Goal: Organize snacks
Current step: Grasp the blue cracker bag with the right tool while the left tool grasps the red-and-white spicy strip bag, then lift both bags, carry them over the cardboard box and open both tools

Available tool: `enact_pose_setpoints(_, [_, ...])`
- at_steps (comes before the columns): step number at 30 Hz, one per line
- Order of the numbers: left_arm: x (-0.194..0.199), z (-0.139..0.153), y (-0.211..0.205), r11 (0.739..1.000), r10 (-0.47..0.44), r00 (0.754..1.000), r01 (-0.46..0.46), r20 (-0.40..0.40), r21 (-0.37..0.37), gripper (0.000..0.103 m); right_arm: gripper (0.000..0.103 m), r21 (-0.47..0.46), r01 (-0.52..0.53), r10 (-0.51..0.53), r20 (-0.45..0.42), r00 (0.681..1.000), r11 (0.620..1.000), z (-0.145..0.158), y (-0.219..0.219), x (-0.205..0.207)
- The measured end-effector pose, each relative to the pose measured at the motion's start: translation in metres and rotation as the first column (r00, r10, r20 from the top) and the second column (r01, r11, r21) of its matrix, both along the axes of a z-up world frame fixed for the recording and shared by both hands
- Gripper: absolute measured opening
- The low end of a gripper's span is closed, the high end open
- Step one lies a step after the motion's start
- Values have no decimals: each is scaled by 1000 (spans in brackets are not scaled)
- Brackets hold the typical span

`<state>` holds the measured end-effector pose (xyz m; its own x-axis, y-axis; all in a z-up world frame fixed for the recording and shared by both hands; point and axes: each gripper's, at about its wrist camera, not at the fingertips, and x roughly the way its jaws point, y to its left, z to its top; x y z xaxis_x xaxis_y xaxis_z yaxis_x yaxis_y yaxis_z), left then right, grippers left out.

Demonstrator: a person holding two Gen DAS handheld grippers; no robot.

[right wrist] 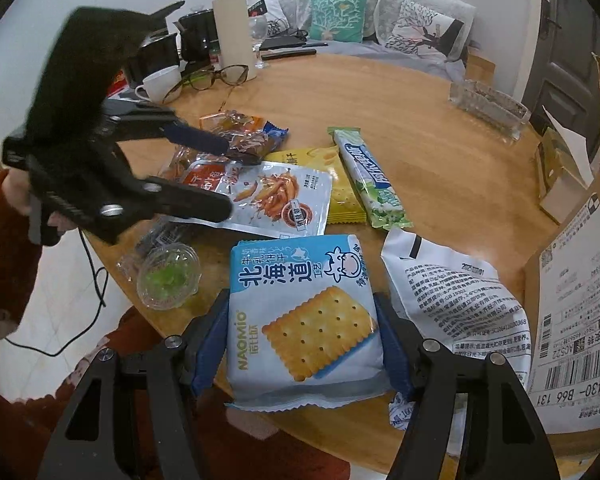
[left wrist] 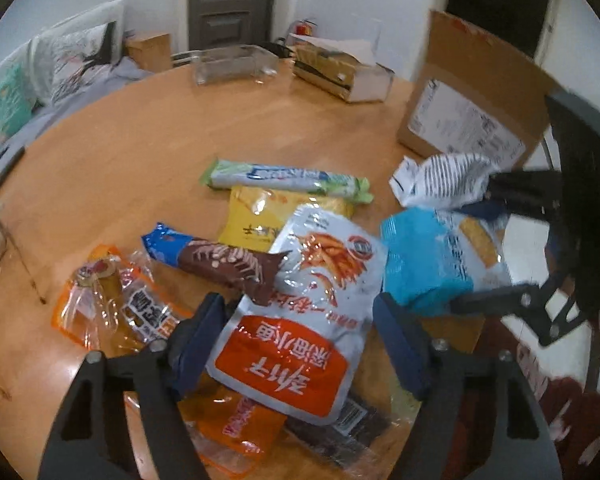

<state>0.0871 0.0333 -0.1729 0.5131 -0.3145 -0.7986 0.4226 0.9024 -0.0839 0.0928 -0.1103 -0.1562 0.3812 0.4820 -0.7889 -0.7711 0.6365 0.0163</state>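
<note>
- Presently the left tongs (left wrist: 296, 344) are straddling the silver-and-orange snack pouch (left wrist: 300, 320) from its near end; the pouch is lying flat on the bench (left wrist: 140, 140), its long axis running away from the tongs toward the yellow packet (left wrist: 260, 216).
- Jaws are standing to either side of the pouch, with a gap showing on the one side at least, so I am reading them as not gripping (the left pad may be brushing the edge; hard to tell).
- The right tongs (right wrist: 302, 344) are clamping the blue cracker pack (right wrist: 304, 320) across its short width, both pads pressing its sides, the pack sitting at the bench's near edge beside the crumpled white bag (right wrist: 452, 300).
- Judging by position, the left hand is the nearer one for the pouch; the right is already occupied.
- The brown-and-blue bar (left wrist: 216, 260) is overlapping the pouch's far left corner, and orange wrappers (left wrist: 116, 308) are crowding that side (a closing squeeze could be catching these too).
- The clear bin (left wrist: 236, 64) is waiting well apart, across the bench.
</note>
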Motion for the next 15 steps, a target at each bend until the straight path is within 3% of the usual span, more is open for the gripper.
enact_pose_setpoints(9, [0, -9, -15, 985, -86, 996, 87, -13, 146, 74, 64, -7, -8, 8, -12, 1000, 1000, -3, 3, 3])
enact_pose_setpoints(13, [4, -12, -19, 984, -92, 996, 94, -22, 151, 74, 64, -23, -11, 11, -15, 1000, 1000, -5, 5, 4])
enact_pose_setpoints(15, [4, -12, -21, 983, -91, 996, 93, -17, 160, 68, 65, -31, -11, 11, -8, 1000, 999, -6, 7, 4])
